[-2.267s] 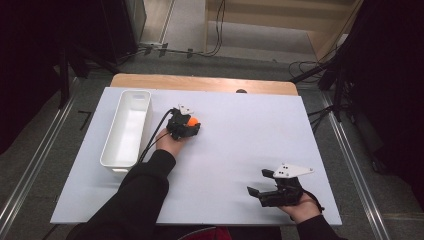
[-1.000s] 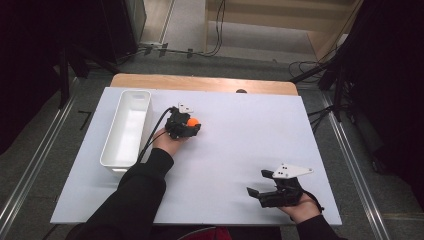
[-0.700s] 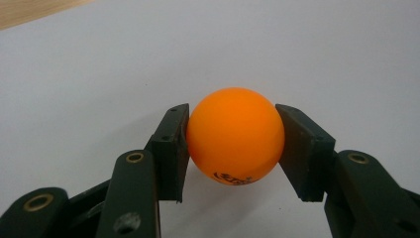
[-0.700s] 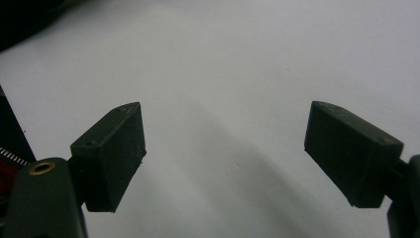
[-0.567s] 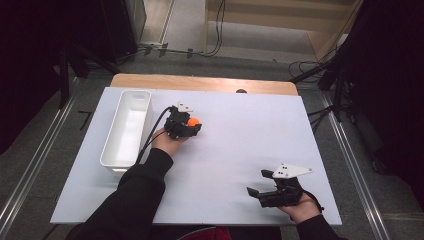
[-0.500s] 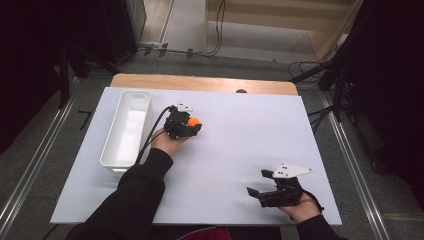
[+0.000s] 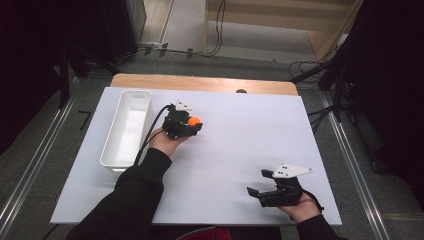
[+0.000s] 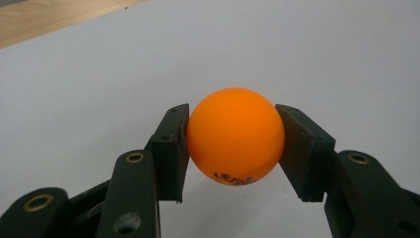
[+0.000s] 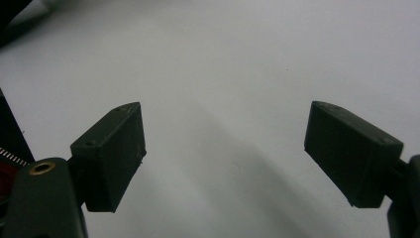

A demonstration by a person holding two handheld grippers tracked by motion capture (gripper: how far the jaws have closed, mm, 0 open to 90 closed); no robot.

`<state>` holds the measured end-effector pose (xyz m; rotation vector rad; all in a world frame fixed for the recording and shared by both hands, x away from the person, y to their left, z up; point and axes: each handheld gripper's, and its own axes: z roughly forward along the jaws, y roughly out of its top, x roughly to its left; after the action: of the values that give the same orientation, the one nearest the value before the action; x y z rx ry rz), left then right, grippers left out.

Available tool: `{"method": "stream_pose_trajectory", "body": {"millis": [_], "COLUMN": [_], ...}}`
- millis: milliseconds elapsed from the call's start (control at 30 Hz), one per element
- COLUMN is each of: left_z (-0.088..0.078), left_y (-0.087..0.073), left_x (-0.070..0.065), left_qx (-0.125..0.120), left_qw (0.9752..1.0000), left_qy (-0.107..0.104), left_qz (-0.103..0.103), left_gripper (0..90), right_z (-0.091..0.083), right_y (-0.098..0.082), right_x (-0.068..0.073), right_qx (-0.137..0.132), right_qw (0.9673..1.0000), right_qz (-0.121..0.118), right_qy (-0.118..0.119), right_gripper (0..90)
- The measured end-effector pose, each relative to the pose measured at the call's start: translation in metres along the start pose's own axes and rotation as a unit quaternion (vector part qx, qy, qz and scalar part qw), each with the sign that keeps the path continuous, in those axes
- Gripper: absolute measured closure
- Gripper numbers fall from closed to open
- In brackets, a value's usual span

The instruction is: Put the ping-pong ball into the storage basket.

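Transport step in hand, judged from the grip: orange ball (image 8: pixel 235 136) clamped between the two black pads of the left gripper (image 7: pixel 192 125), one pad pressing each side, over the white table sheet (image 7: pixel 250 130) toward its far left portion, just right of the white bin (image 7: pixel 107 157); whether lifted clear of the sheet or resting on it, not determinable. Right gripper (image 7: pixel 257 192) near the front right edge of the sheet, jaws wide apart, nothing between the pads (image 9: pixel 111 156), well apart from the ball. Next move, as a judgement: carry toward the open bin, likely destination; steady clamping force required, since a smooth round body slips easily from flat pads; release only once above the bin's interior, low enough to prevent bounce-out. Ball appearance: uniformly orange, matte, spherical, apparently light and hollow like a table-tennis ball; small dark printed mark near the underside, too small to read; no dents or scuffs visible. Bin appearance: long, rectangular, white, open-topped, interior apparently empty.
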<state>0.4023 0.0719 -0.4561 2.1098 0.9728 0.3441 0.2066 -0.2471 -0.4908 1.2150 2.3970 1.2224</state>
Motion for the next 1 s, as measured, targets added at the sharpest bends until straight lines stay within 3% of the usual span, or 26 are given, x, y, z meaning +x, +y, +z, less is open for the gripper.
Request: {"method": "stream_pose_trajectory", "body": {"millis": [100,267,667,1000], "left_z": [-0.004,-0.012,-0.025,-0.038], "left_y": [0.001,0.005,0.01,0.015], "left_x": [-0.001,-0.002,-0.004,-0.003], "left_qx": [0.005,0.004,0.005,0.004], "left_qw": [1.0,0.9999,0.9996,0.9996], "left_qy": [0.002,-0.01,-0.026,-0.027], "left_qz": [0.006,-0.005,-0.007,-0.003], "left_gripper": [50.1,50.1,50.1,50.1], "right_z": [0.0,0.0,0.0,0.0], "right_y": [0.0,0.0,0.0,0.0], "right_x": [0.0,0.0,0.0,0.0], "right_qx": [-0.001,0.0,0.001,0.002], "right_qw": [1.0,1.0,1.0,1.0], "right_qz": [-0.001,0.0,0.0,-0.001], "right_qy": [0.0,0.0,0.0,-0.001], "right_gripper": [14.7,14.7,14.7,14.7]}}
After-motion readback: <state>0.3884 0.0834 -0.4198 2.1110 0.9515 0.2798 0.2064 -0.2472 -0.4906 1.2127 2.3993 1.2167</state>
